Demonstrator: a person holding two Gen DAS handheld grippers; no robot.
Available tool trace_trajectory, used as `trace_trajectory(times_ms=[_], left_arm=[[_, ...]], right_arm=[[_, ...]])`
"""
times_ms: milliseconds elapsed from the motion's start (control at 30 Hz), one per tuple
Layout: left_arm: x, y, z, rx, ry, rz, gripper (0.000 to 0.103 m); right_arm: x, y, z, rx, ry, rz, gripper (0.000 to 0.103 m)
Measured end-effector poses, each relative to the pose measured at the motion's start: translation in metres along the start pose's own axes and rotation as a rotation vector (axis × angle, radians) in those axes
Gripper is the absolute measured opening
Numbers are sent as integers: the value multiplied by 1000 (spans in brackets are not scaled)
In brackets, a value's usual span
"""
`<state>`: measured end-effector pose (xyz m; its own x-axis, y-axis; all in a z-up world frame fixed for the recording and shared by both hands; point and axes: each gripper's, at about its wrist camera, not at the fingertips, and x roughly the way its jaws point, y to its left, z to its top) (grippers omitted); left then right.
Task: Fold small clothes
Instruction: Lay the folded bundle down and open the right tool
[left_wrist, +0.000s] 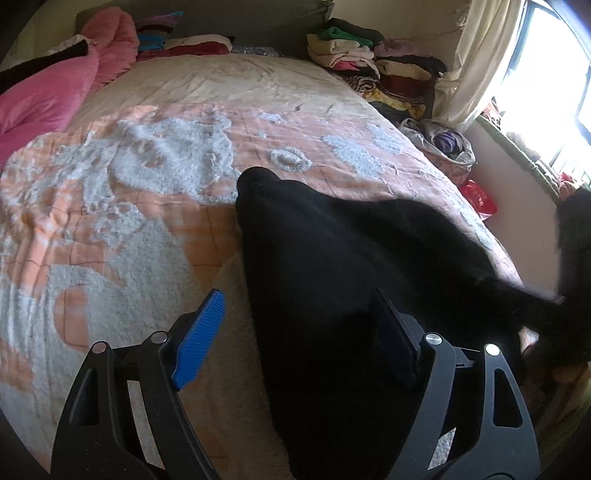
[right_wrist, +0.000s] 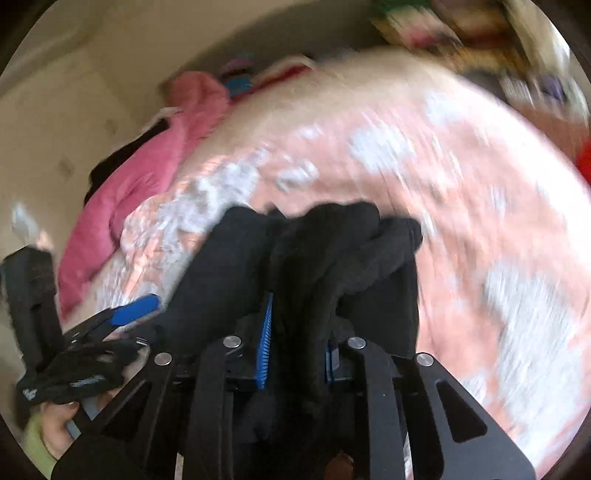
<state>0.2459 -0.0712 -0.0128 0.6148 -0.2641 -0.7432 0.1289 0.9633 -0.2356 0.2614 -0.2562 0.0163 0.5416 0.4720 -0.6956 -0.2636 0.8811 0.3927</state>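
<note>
A black garment (left_wrist: 332, 258) lies spread on the peach and white bedspread (left_wrist: 147, 166). My left gripper (left_wrist: 295, 332) stands open just above it. Its blue left pad (left_wrist: 199, 339) is over bare bedspread, while the right finger (left_wrist: 391, 339) rests over the cloth. In the blurred right wrist view, my right gripper (right_wrist: 298, 350) is shut on a bunched fold of the black garment (right_wrist: 332, 251), which bulges out past the blue pads (right_wrist: 266, 343). The left gripper's blue pad (right_wrist: 136, 310) and the hand (right_wrist: 55, 417) holding it show at the lower left.
A pink blanket (left_wrist: 44, 96) is heaped at the bed's far left. Stacks of folded clothes (left_wrist: 369, 62) sit at the far right corner beside a curtain (left_wrist: 480, 55). The bed's right edge drops to the floor, where a red object (left_wrist: 478, 195) lies.
</note>
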Motion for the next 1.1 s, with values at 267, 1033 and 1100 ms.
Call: trace_trajectory(times_ms=[267, 1033, 1100], left_arm=[[3, -17, -13, 35, 31, -34, 73], [-8, -21, -32, 66, 25, -23, 76], [-10, -21, -33, 69, 22, -23, 77]], right_arm=[[12, -25, 8, -84, 27, -62, 20], [-42, -24, -59, -45, -77, -171, 61], [-40, -20, -65, -54, -64, -200, 61]])
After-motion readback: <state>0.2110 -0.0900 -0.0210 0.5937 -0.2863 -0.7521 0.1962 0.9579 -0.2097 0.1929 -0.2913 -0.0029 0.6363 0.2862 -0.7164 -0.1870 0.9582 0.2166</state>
